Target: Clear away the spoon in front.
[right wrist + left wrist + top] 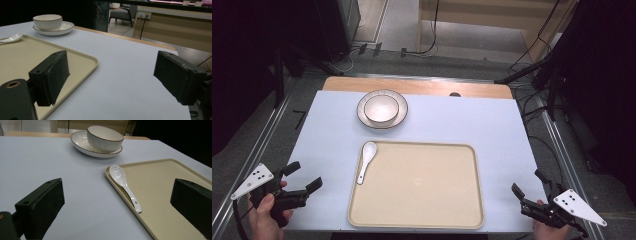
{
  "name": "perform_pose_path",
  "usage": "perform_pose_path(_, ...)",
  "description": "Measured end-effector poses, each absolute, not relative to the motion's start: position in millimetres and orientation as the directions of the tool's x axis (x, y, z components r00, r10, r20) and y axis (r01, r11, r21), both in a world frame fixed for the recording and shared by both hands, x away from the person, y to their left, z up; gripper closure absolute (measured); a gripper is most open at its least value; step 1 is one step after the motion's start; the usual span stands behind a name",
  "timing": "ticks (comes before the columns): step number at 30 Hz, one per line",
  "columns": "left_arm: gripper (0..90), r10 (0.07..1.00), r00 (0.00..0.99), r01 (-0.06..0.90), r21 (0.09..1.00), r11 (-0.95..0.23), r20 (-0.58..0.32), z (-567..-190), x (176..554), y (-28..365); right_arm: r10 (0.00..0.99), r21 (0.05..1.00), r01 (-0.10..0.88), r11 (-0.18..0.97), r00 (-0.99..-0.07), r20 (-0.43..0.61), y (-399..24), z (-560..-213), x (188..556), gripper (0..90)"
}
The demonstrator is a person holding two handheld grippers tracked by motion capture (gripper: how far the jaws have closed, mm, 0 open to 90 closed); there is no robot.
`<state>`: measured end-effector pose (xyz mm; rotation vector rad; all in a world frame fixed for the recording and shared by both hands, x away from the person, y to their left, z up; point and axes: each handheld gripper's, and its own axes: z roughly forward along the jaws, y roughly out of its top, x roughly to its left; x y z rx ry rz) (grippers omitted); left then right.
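Observation:
A white spoon (pixel 366 161) lies along the left rim of a beige tray (pixel 422 190), bowl end pointing away from me. Behind the tray a white bowl (pixel 381 108) sits on a white plate (pixel 384 121). My left gripper (pixel 305 175) is held open at the table's near left corner, nothing between its jaws, aimed toward the spoon (pixel 123 183) and bowl (pixel 105 137). Over the near right corner my right gripper (pixel 527 182) stands open and empty, just right of the tray (pixel 25 55), with the bowl (pixel 47 21) far off.
The table has a pale blue top (pixel 452 125) with a wooden strip (pixel 422 87) along its far edge. Cables and dark stands crowd the floor beyond and to the right.

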<state>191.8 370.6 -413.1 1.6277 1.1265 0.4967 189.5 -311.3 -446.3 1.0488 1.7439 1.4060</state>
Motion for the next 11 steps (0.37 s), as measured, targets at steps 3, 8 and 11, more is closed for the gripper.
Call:
perform_pose_path(3, 0.0, 0.854, 0.473, 0.426, 0.905, -0.007, -0.216, -414.4, 192.3, 370.7, 0.885, 0.977, 0.186, 0.100, -0.465, -0.001, -310.9, -446.3, 189.7, 13.1)
perform_pose_path(8, 0.0, 0.850, 0.481, 0.423, 0.906, -0.009, -0.216, -413.4, 192.8, 368.2, 0.886, 0.978, 0.180, 0.104, -0.464, -0.009, -310.9, -445.8, 189.0, 13.1)
perform_pose_path(11, 0.0, 0.847, 0.483, 0.425, 0.905, -0.007, -0.220, -413.6, 194.0, 365.4, 0.886, 0.978, 0.184, 0.101, -0.463, -0.004, -311.3, -446.1, 189.1, 13.1)
